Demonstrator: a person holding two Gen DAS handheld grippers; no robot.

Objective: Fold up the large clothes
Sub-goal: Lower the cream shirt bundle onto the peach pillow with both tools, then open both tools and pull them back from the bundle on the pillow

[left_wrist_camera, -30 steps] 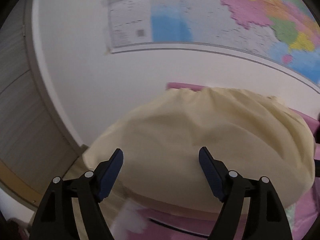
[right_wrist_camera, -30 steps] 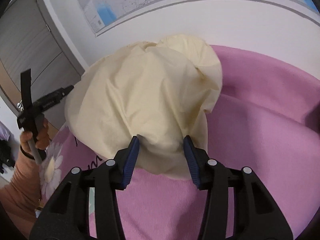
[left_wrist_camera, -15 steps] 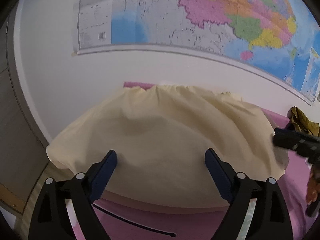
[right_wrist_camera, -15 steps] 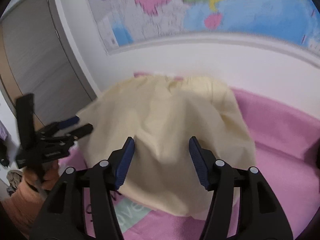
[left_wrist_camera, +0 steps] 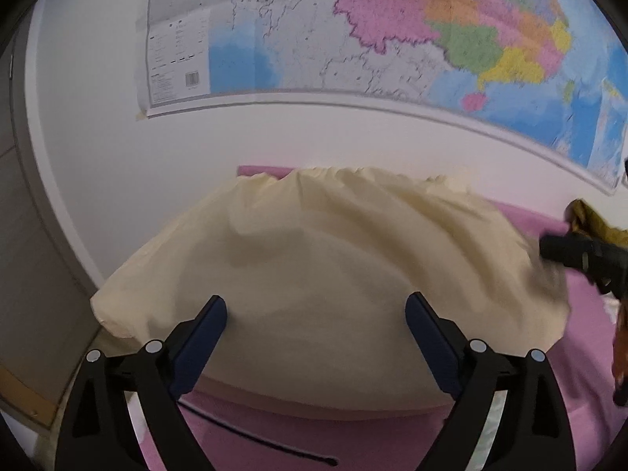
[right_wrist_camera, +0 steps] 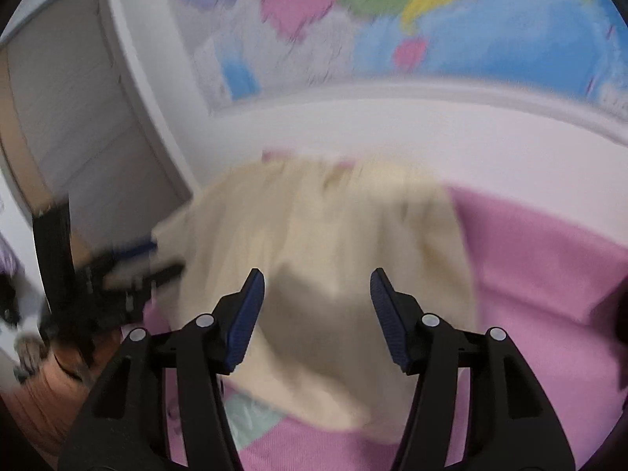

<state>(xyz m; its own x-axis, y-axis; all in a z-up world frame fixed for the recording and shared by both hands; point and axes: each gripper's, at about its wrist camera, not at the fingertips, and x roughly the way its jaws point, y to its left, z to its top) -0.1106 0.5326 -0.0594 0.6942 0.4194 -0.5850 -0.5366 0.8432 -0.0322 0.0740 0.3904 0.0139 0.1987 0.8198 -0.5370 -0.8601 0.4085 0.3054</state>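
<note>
My left tongs (left_wrist_camera: 316,331) are opening and my right tongs (right_wrist_camera: 317,308) stand parted, both empty, over the cream garment (left_wrist_camera: 322,267) mid-frame on the pink bed (right_wrist_camera: 549,274); light, limp cloth, best pinched at its hem corners.

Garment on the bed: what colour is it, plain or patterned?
The garment is plain pale cream-yellow, with no print visible. It shows best in the left wrist view.

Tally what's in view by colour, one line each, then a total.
Cream: 1, the large cream cloth garment
Pink: 1, the pink bed cover
Olive-yellow: 1, the crumpled olive-yellow cloth
Multicoloured: 1, the paper wall map
Black with blue pads: 2, the left gripper and right gripper
Total: 6
</note>
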